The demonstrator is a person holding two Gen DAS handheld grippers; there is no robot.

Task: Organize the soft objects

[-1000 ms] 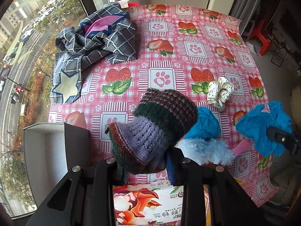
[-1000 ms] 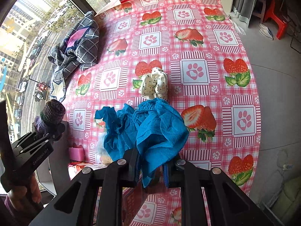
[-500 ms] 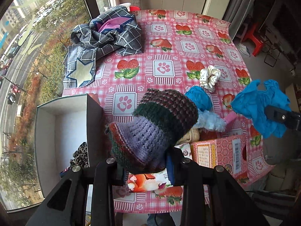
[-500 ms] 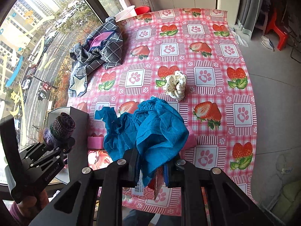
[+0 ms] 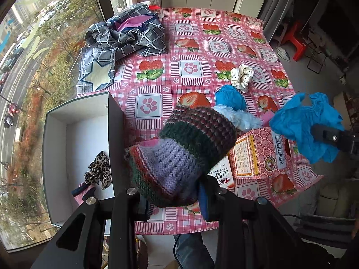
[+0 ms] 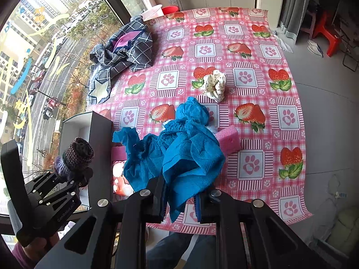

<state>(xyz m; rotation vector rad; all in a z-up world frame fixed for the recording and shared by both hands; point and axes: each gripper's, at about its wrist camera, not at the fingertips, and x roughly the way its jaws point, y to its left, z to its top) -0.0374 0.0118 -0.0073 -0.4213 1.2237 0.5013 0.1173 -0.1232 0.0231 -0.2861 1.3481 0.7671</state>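
My left gripper (image 5: 172, 201) is shut on a striped knitted hat (image 5: 186, 154), held high above the table's near edge, right of an open white box (image 5: 58, 148). The box holds a leopard scrunchie (image 5: 98, 173) and a pink item. My right gripper (image 6: 180, 201) is shut on a blue cloth (image 6: 179, 154), raised over the table; it also shows in the left wrist view (image 5: 307, 125). The left gripper with the hat shows in the right wrist view (image 6: 74, 157). On the table lie a white dotted scrunchie (image 6: 214, 85), a blue bundle (image 5: 231, 97) and a fluffy light-blue item (image 5: 240, 118).
A plaid grey blanket (image 5: 125, 42) lies at the far left of the strawberry tablecloth (image 5: 202, 44). A pink printed carton (image 5: 258, 154) and a pink sponge (image 6: 227, 140) sit near the front edge. Red stools (image 6: 327, 33) stand on the floor at right.
Both grippers have risen and pulled back from the table with their loads; the views now take in the whole table and the inside of the white box.
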